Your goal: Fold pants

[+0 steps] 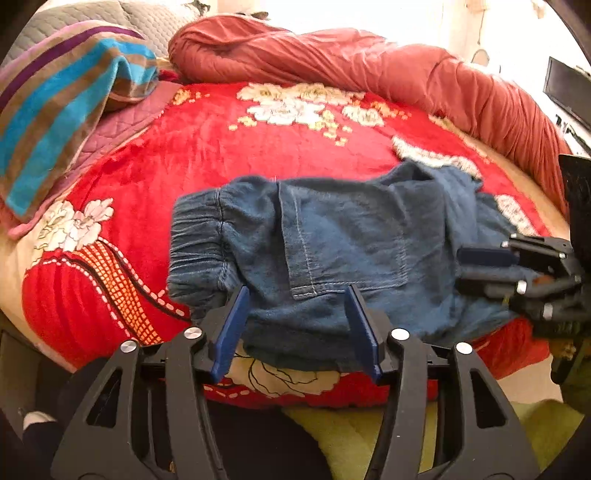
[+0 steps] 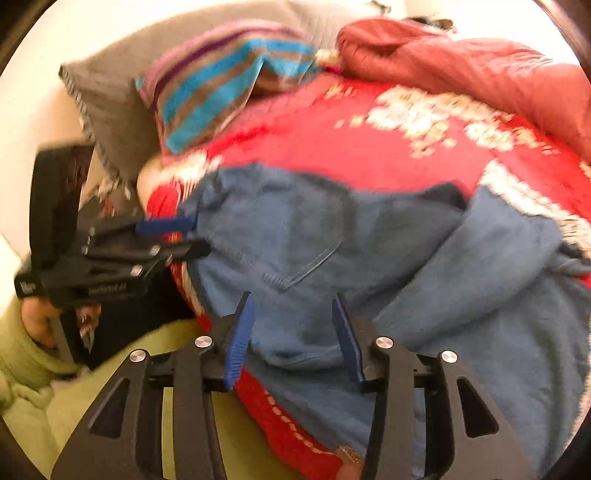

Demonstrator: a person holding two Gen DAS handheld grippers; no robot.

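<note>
Blue denim pants [image 1: 343, 243] lie folded in a bundle on a red flowered blanket [image 1: 229, 147], elastic waistband to the left, back pocket up. My left gripper [image 1: 297, 295] is open, its blue pads hovering at the pants' near edge and holding nothing. My right gripper [image 1: 465, 267] comes in from the right over the pants' right end. In the right wrist view the pants [image 2: 369, 258] fill the middle, and my right gripper [image 2: 291, 306] is open above them. The left gripper [image 2: 184, 236] shows there at the left, open at the waistband side.
A striped towel [image 1: 55, 110] over a grey pillow [image 1: 155, 18] lies at the back left. A rolled salmon-red quilt [image 1: 369, 70] runs along the far side of the bed. The bed's near edge drops to green cloth [image 1: 351, 424] below.
</note>
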